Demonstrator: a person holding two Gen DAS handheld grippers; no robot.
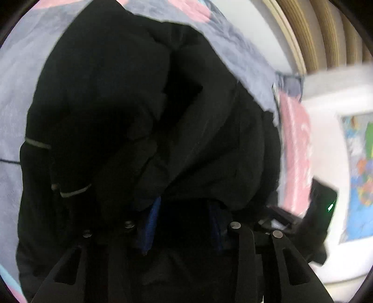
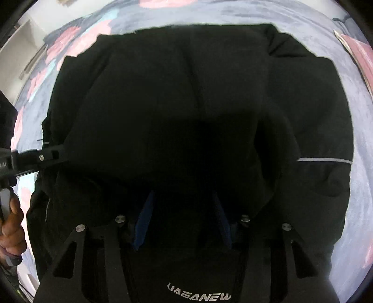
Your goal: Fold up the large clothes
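1. The black jacket (image 2: 186, 98) lay on the bed (image 2: 233, 14), on a grey cover with pink patches. It was bunched into a thick, partly folded heap rather than spread flat.
2. Left gripper (image 1: 184, 219): blue pads partly apart, dark cloth lying in front of and between them. The cloth was too dark to tell whether the pads pressed on it. In the right wrist view this gripper reached the jacket's left edge, with a hand (image 2: 11, 223) on its handle.
3. Right gripper (image 2: 183, 216): pads likewise partly apart over black cloth near the hem; whether it gripped anything could not be told.
4. Orientation: from the right wrist view the heap's long axis ran roughly side to side across the bed. A sleeve with a reflective stripe (image 2: 325, 160) lay folded in at the right. Which end was the collar could not be told.
5. Risk (judgement): the padded cloth looked springy, so a fold might bulge and reopen once let go.
6. Risk: pads closing on one layer only would drag the top skin and skew the heap.
7. Risk: the jacket lay close to the bed's edge in the left wrist view; a pull that way could slide it off.
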